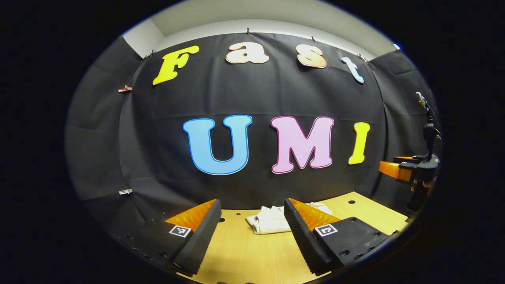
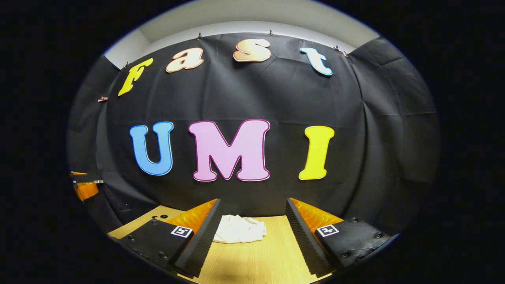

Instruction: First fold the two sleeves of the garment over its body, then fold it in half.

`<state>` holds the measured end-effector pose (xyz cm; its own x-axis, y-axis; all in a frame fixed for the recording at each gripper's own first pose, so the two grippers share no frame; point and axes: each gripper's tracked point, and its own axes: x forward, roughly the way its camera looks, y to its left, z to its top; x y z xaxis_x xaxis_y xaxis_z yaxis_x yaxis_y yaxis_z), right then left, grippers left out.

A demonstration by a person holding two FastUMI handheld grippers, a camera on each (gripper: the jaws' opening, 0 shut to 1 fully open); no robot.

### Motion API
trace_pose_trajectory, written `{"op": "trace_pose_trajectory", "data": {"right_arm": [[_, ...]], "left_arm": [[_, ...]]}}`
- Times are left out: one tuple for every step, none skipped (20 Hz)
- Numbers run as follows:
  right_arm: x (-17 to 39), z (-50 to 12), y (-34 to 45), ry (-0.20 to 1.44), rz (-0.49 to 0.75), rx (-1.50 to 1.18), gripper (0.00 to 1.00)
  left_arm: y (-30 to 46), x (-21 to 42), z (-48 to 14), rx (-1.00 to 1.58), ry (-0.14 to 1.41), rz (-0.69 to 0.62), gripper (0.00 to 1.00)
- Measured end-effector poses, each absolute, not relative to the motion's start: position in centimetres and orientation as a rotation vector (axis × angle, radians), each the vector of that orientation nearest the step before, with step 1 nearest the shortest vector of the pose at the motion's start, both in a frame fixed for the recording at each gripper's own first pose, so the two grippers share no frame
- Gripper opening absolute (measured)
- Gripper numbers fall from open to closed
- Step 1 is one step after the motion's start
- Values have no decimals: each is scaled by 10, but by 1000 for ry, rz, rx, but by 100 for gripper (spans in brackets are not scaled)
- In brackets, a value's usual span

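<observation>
Pale wooden tabletop (image 1: pixel 252 252) w/ black cloth wall behind. Small white cloth garment (image 1: pixel 270 219) bunched in compact heap by wall, mid-table. Left gripper (image 1: pixel 250 232) & right gripper (image 2: pixel 252 232) both spread, holding nothing, raised near side of garment. Heap fits crumpled start or finished fold; can't tell which

The left gripper (image 1: pixel 250 236) has two wedge-shaped fingers with ribbed, saw-toothed inner pads (image 1: pixel 302 236). Each finger sits on a flat plate studded with small round screws and carries a square black-and-white marker (image 1: pixel 180 231) near its base. The right gripper (image 2: pixel 252 236) is built the same way, with ribbed pads (image 2: pixel 303 238) and a square marker (image 2: pixel 326 230) on each plate. In the left gripper view, the right gripper's body also shows at the far right edge, with a slim upright post (image 1: pixel 429 126) above it and a hand (image 1: pixel 419 185) under it.
</observation>
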<state>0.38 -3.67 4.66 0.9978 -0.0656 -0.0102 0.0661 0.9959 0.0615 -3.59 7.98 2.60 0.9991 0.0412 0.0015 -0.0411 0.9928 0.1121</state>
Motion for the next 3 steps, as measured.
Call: {"op": "trace_pose_trajectory", "data": {"right_arm": [[-7,45,-35,19,-64,57,98],[-21,39,-35,29,-66,50,98],[-30,36,-33,38,-64,43,98]], "left_arm": [[78,-42,26,108,2,41,98],[77,-48,24,103,2,44,98],[76,-54,23,99,-2,49,98]]}}
